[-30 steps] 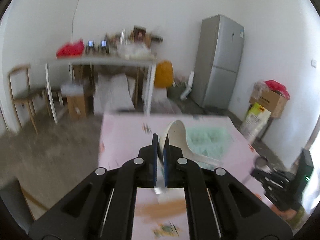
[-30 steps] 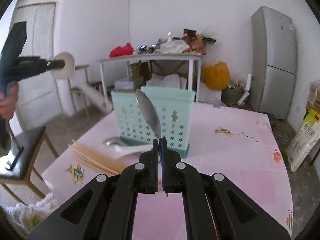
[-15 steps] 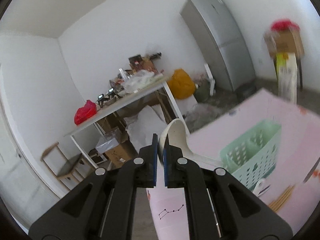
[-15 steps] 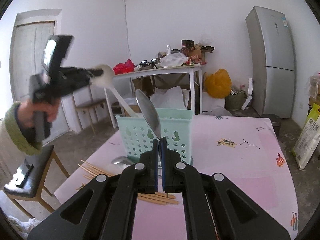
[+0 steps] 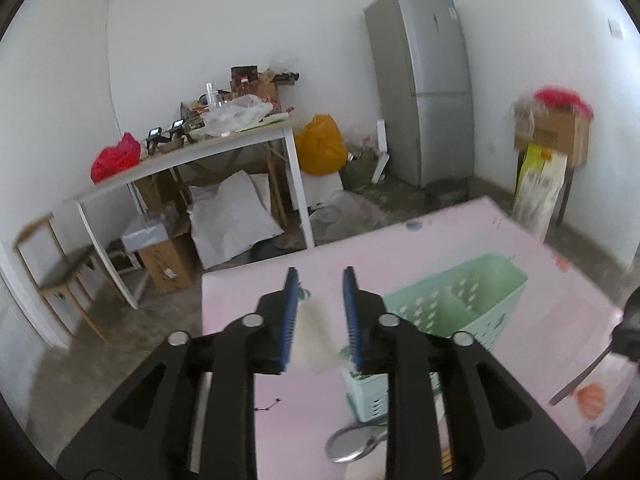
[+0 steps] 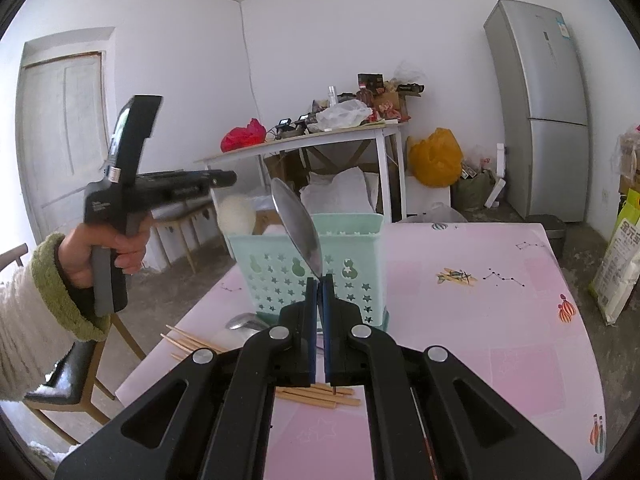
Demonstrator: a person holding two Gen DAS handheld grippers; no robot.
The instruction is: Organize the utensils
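Between opening left fingers (image 5: 318,312) blurred white spoon (image 5: 314,340); right fingers (image 6: 319,312) pinch metal spoon (image 6: 296,232), handle hidden

White ladle (image 5: 312,344) blurred; handle hidden behind basket (image 6: 308,256); chopsticks (image 6: 312,394) partly hidden.

Glossy metal spoon (image 6: 297,231), perforated plastic basket (image 6: 308,276), wooden chopsticks (image 6: 316,396)
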